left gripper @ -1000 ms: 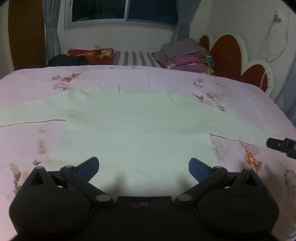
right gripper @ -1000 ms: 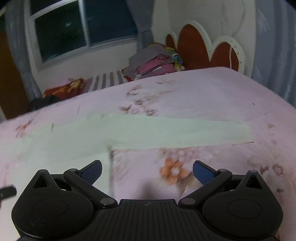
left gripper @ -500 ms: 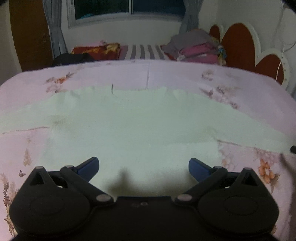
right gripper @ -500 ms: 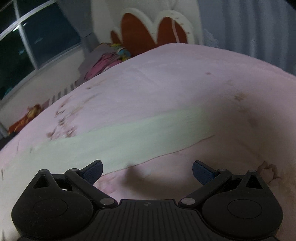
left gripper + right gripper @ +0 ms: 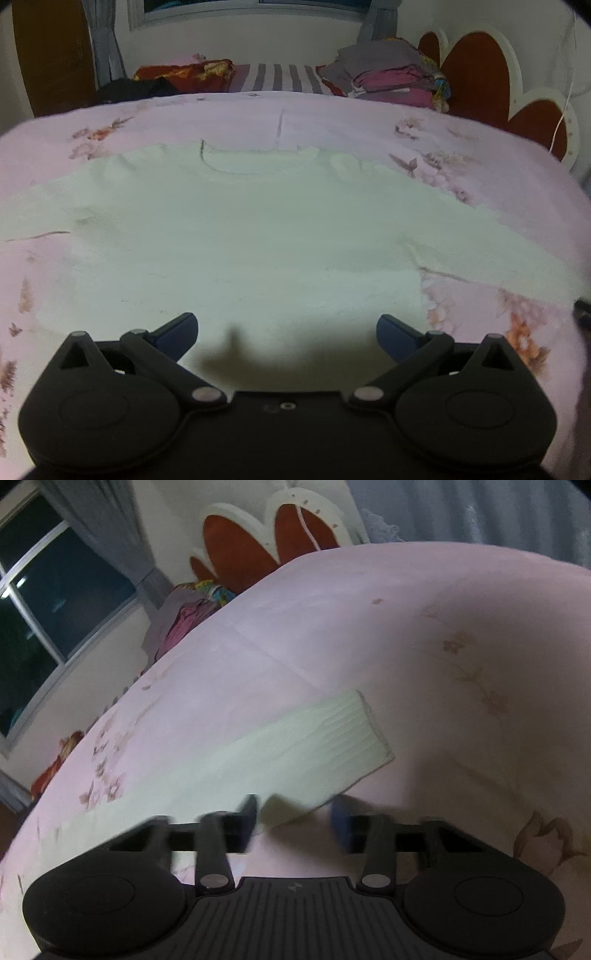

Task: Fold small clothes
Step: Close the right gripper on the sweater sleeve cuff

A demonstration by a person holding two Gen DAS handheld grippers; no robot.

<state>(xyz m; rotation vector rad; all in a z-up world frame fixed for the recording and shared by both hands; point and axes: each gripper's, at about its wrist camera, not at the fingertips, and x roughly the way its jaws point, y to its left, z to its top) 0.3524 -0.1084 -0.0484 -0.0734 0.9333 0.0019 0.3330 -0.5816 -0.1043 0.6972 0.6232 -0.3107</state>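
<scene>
Item: one pale green long-sleeved top [image 5: 240,236], soft knit by the look of it, spread flat and face-up on a pink floral bedspread [image 5: 351,125], neckline away from me, hem nearest my left gripper [image 5: 287,328], both sleeves stretched out sideways so the garment's long axis runs left to right across the bed. Right sleeve [image 5: 295,746]: a flat band ending in a ribbed, square-cut cuff [image 5: 354,727], lying diagonally ahead of my right gripper [image 5: 293,814], cuff end pointing away to the upper right, near edge of the sleeve passing just between the blue pads. My right fingers are partly drawn in, with a gap between them and nothing pinched; their blur leaves the exact spread uncertain. My left fingers are spread wide, released, hanging over the hem at the body's middle, touching nothing that I can see. Relation that matters: the right hand is by far the nearer to the sleeve, so I judge the sleeve fold to be its job, carrying the cuff inward across the body. Fabric looks limp and thin, likely to drape and crease once lifted. Background: a pile of folded clothes [image 5: 388,74] by the red scalloped headboard [image 5: 476,74], well apart from the work.
</scene>
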